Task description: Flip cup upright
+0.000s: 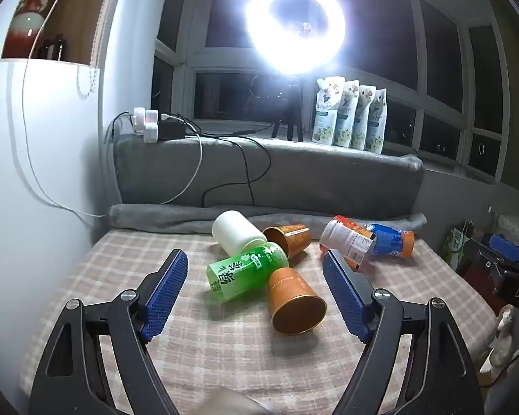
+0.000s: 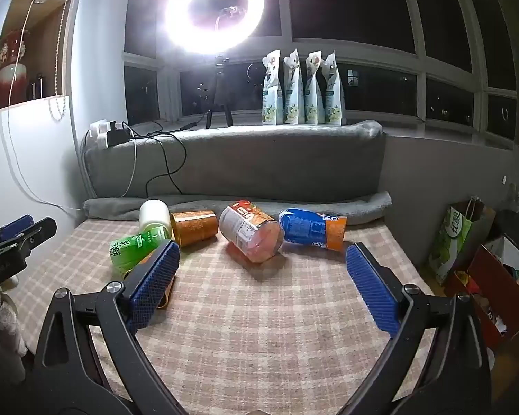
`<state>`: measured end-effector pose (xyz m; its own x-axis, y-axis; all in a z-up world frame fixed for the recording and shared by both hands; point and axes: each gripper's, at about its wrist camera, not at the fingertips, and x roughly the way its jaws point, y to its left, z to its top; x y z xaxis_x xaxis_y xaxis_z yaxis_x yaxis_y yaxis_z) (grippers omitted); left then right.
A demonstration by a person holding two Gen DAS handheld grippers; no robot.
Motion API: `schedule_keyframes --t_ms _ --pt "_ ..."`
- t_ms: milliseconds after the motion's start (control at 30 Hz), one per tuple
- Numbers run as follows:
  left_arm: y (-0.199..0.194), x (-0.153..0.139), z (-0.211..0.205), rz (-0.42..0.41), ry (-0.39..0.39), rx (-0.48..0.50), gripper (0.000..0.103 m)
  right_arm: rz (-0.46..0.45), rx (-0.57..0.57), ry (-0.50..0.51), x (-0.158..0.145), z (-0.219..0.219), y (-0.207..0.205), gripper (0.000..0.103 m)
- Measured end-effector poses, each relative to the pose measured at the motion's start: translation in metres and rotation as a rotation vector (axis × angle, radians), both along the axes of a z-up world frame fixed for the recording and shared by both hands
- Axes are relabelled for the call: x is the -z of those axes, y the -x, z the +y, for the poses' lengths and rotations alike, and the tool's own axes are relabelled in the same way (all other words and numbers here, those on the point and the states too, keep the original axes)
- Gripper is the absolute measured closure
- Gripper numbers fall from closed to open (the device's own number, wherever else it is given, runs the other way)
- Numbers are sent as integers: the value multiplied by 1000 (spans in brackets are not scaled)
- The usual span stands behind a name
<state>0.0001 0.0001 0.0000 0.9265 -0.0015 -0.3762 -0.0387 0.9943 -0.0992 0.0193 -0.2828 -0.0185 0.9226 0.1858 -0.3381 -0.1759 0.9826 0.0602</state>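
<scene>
Left wrist view: the left gripper (image 1: 255, 263) is held wide open and empty, framing the green cup (image 1: 247, 272) lying mid-bed (image 1: 225, 346). Right wrist view: the right gripper (image 2: 262, 255) is likewise spread, empty. Approach step is judged; a side grasp is required next.

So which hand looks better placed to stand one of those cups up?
Probably left: the left gripper is open with the near orange cup between its fingers. The right gripper, also open, faces bare cloth.
</scene>
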Motion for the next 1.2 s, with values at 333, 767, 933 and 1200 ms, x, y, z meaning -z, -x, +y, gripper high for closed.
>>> schedule_keyframes --t_ms 333,767,933,1200 --pt "3 -6 -2 -38 -32 2 23 5 12 -24 -1 -4 2 4" --pt "8 -10 -8 -34 -43 -5 23 1 11 -16 -1 -5 3 4" --pt "6 -6 -6 -28 -34 -2 23 3 15 -10 -1 -3 5 3" --pt "6 -3 -7 -26 -33 1 23 -2 19 -10 -1 -2 5 0"
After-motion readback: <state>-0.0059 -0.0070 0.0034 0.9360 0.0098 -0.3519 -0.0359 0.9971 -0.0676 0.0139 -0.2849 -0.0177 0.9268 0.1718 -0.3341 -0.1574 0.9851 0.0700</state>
